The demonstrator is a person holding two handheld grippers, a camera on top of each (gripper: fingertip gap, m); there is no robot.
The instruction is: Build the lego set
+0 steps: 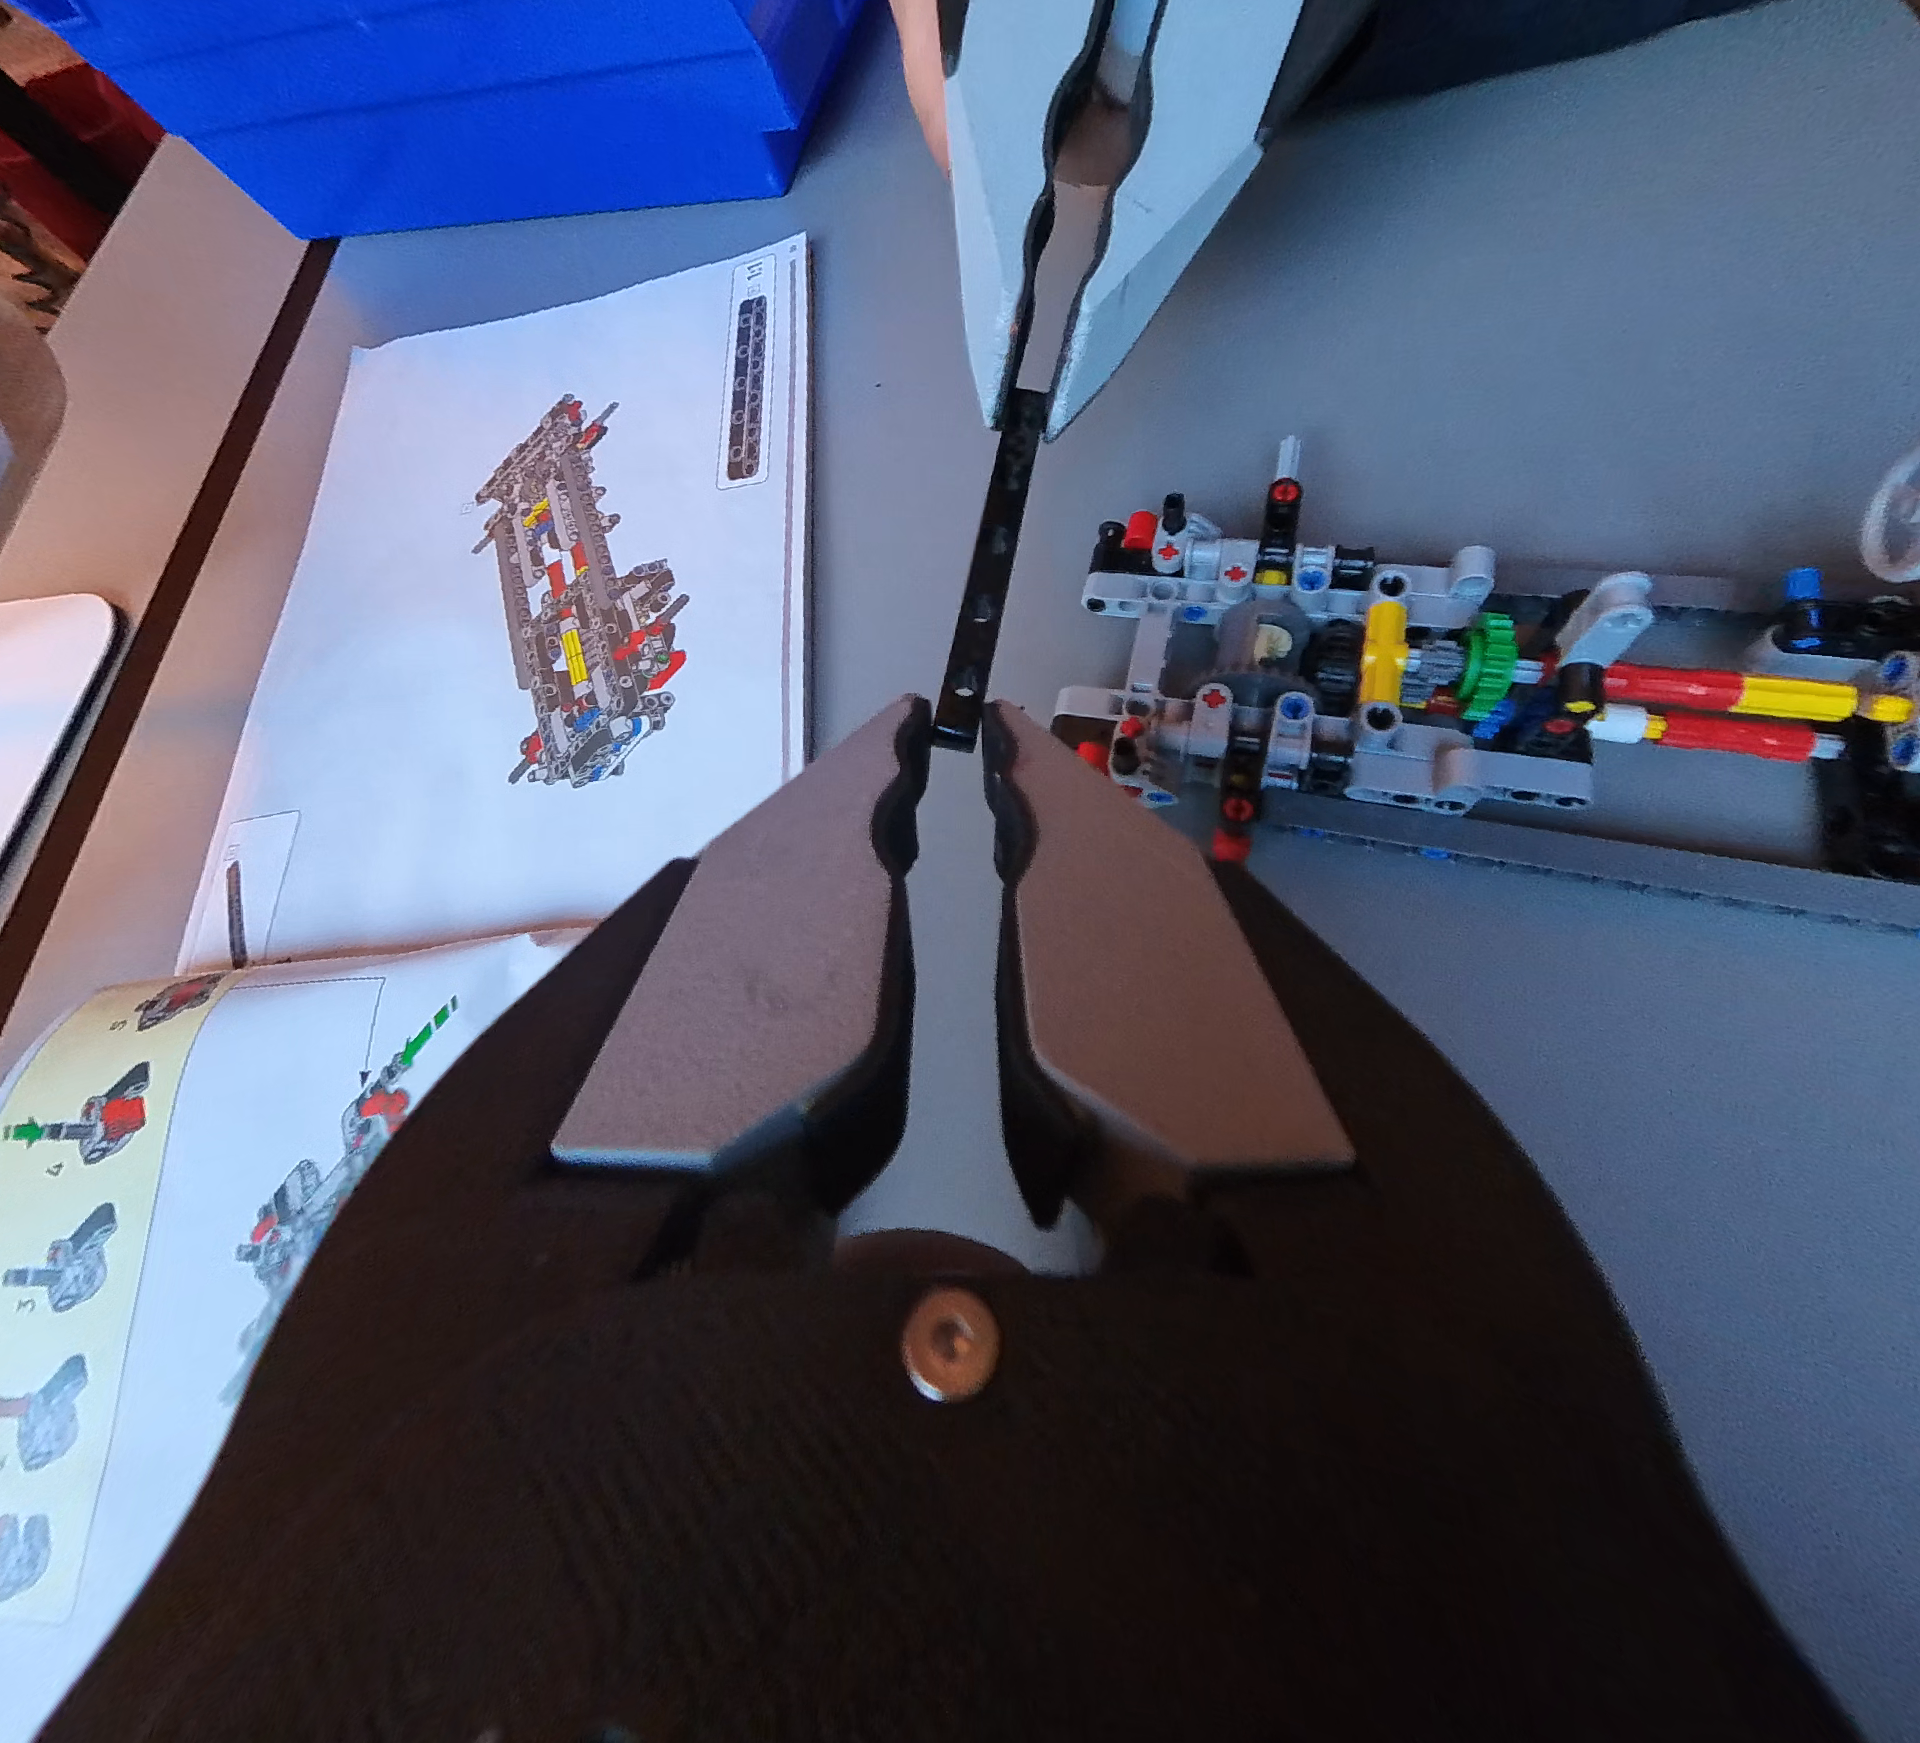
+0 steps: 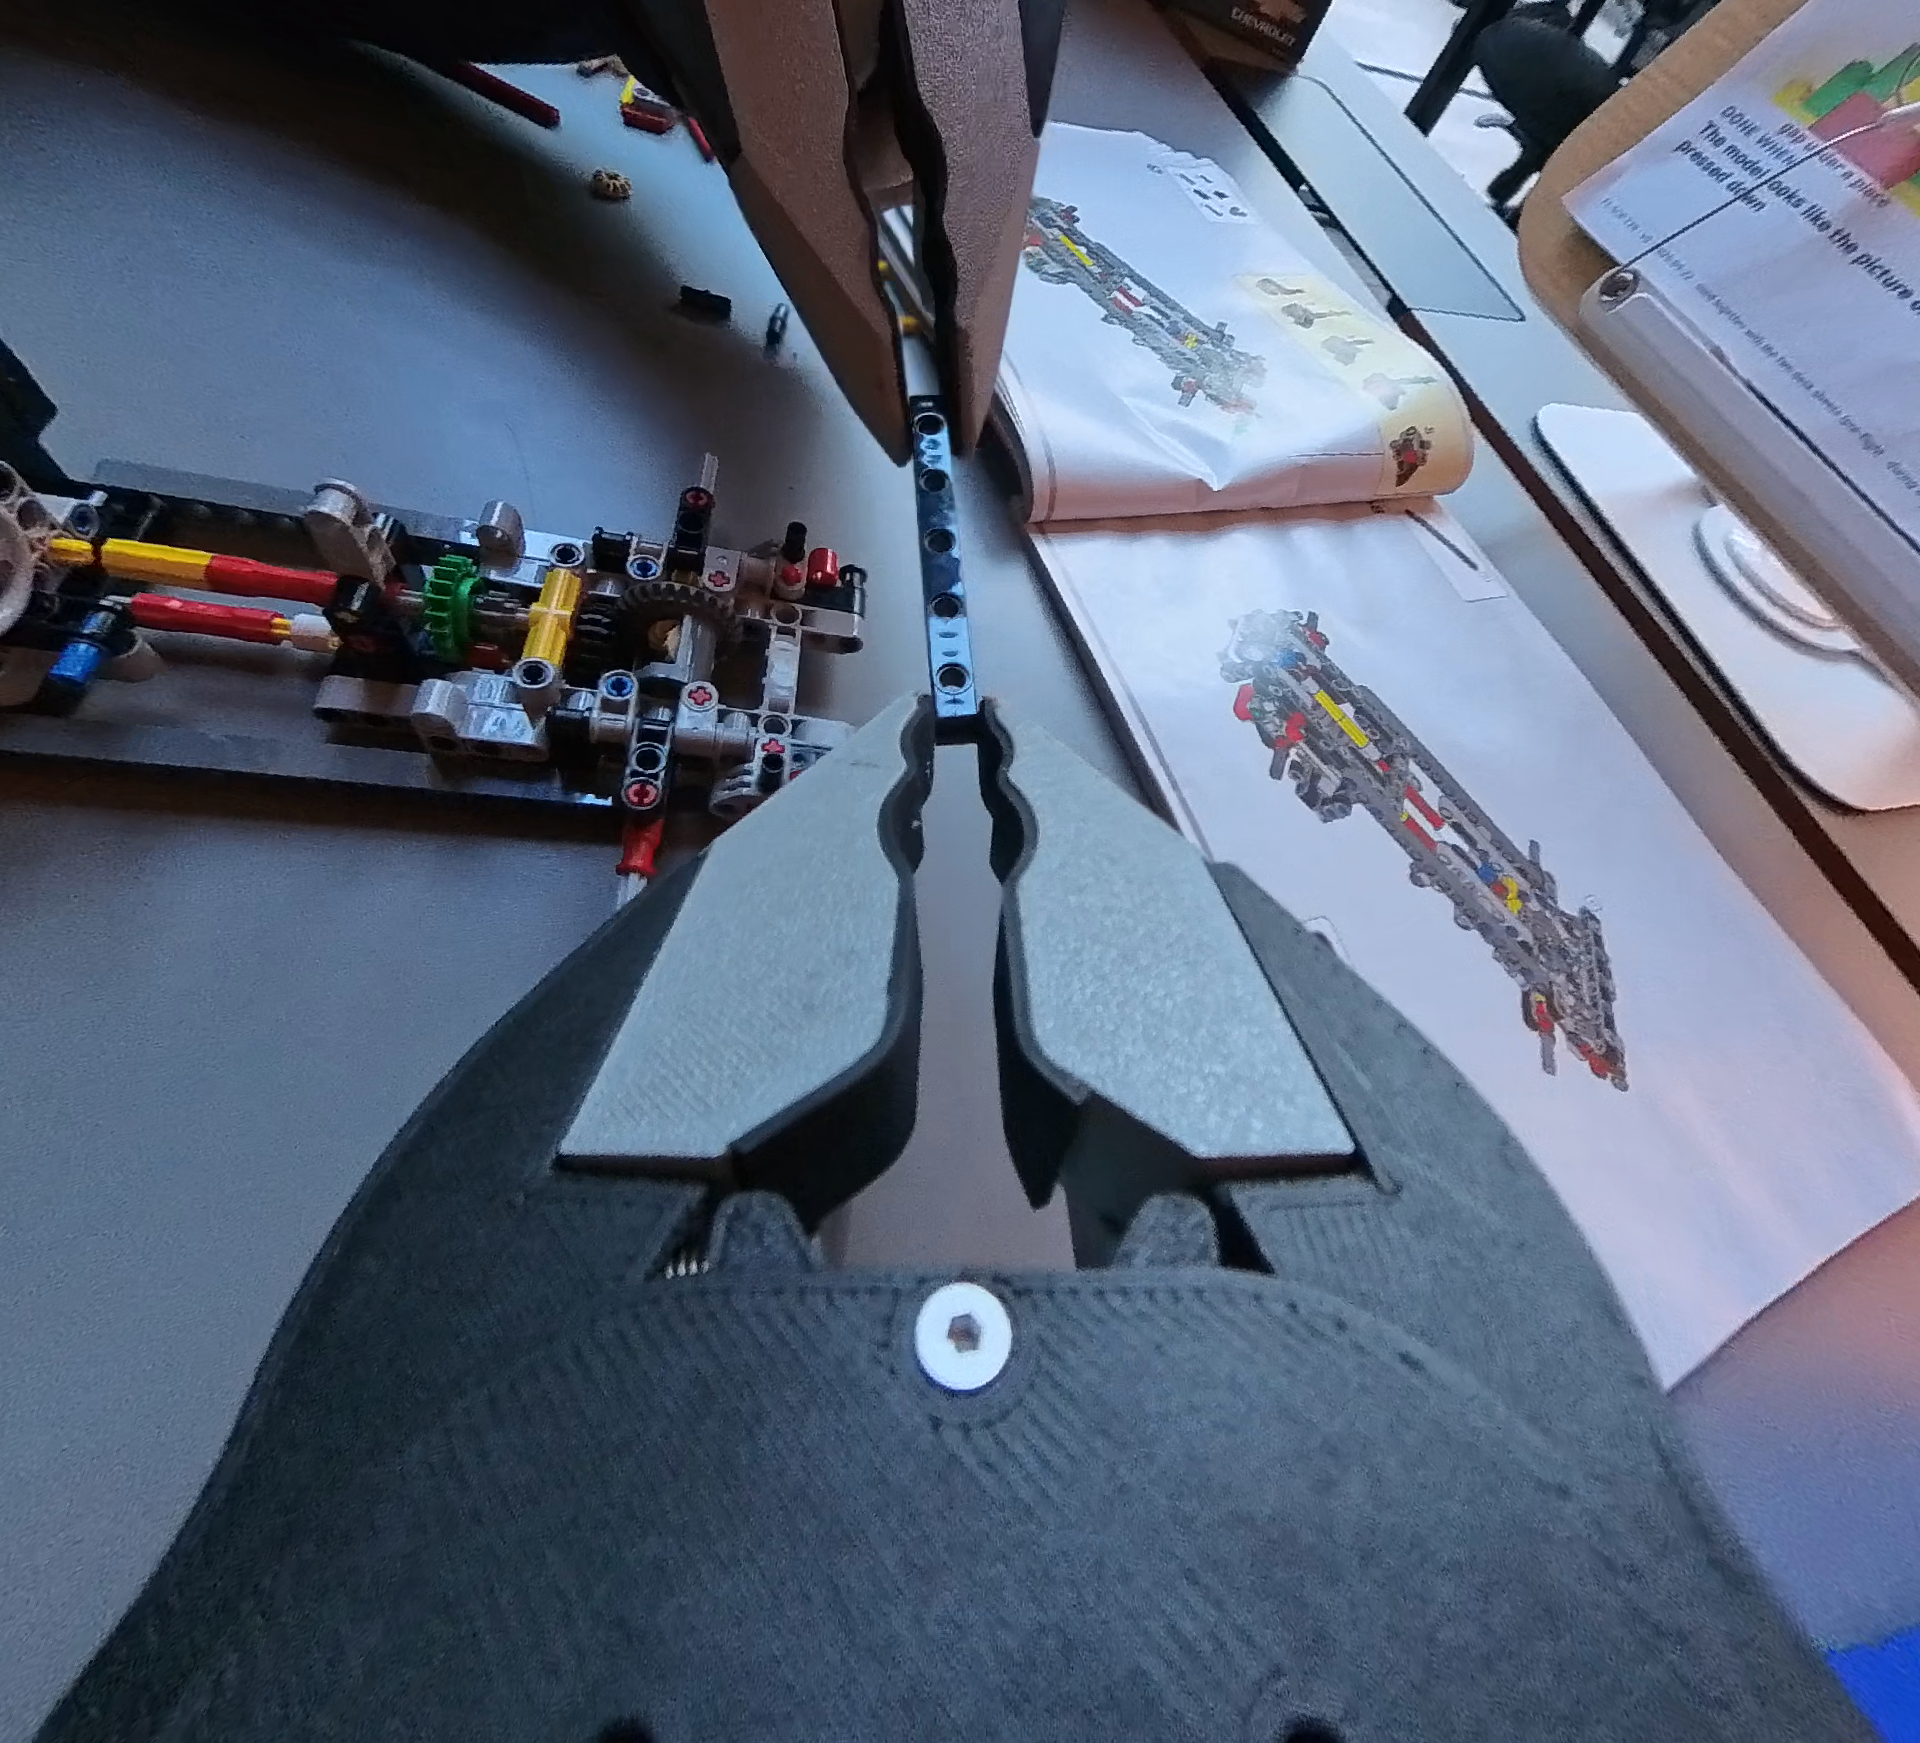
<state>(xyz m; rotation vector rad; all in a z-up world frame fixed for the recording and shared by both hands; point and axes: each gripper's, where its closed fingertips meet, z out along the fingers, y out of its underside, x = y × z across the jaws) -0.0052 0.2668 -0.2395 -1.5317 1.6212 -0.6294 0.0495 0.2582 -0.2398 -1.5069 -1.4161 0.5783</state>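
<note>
A long black beam with a row of holes (image 1: 987,571) hangs above the grey table (image 1: 1507,1226), held at both ends. My left gripper (image 1: 956,729) is shut on its near end in the left wrist view. My right gripper (image 1: 1023,415), with light grey fingers, is shut on the far end. In the right wrist view the beam (image 2: 940,571) runs from my right gripper (image 2: 956,722) up to my left gripper (image 2: 930,436). A partly built brick chassis (image 1: 1403,685) with gears and with red and yellow axles lies on the table beside the beam; it also shows in the right wrist view (image 2: 582,654).
An open instruction booklet (image 1: 540,602) lies on the other side of the beam, also seen in the right wrist view (image 2: 1351,758). A blue bin (image 1: 468,31) stands behind it. Small loose pieces (image 2: 707,301) lie on the table. A board with a printed sheet (image 2: 1766,187) stands at the right. The grippers' ends are close to 7 cm from one another.
</note>
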